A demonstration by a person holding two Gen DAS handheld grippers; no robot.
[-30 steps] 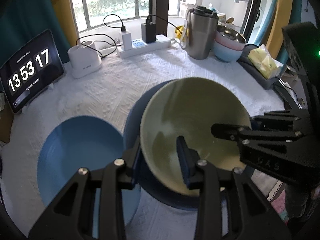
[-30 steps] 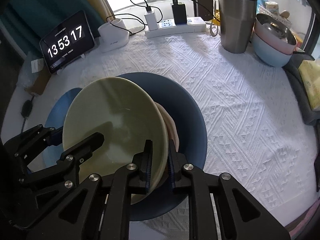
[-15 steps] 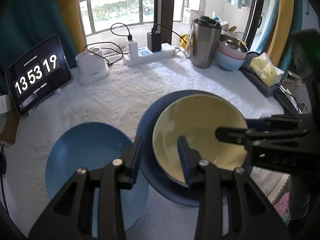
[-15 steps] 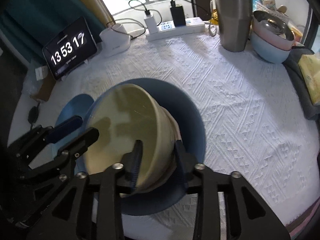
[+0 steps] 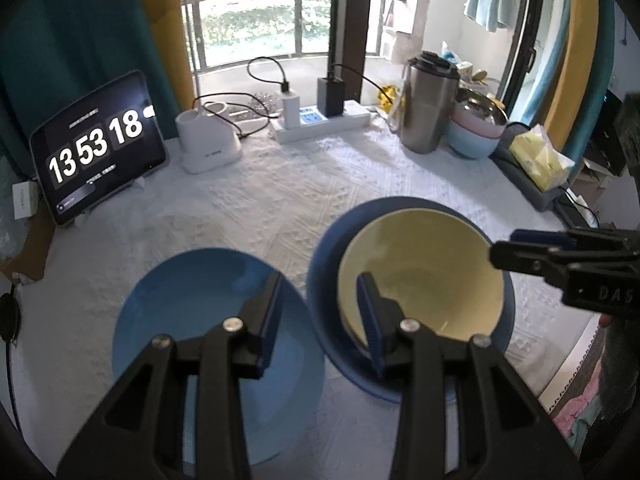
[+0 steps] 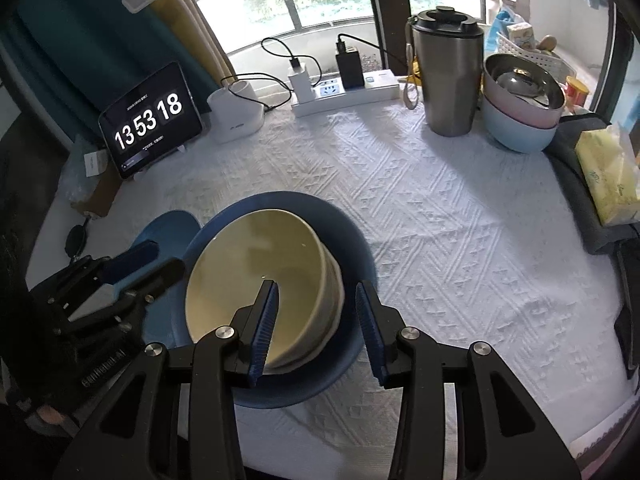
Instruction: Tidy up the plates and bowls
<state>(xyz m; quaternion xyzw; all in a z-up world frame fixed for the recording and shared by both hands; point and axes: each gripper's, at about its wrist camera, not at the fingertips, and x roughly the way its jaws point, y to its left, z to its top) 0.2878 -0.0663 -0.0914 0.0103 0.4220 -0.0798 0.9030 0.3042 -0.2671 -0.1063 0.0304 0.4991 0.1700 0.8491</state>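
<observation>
We hold the right claw (image 6: 316, 322) wide open at the bottom centre of the right wrist frame, gripping nothing; its left finger hangs over the yellow bowl (image 6: 256, 280), its right finger just beyond the rim. That bowl sits nested on another bowl inside the dark blue plate (image 6: 344, 232) on the white counter (image 6: 460, 220). Our left claw (image 5: 320, 320) is also open and empty, low in the left wrist frame, straddling the gap between the light blue plate (image 5: 192, 312) and the dark blue plate, which lie side by side.
</observation>
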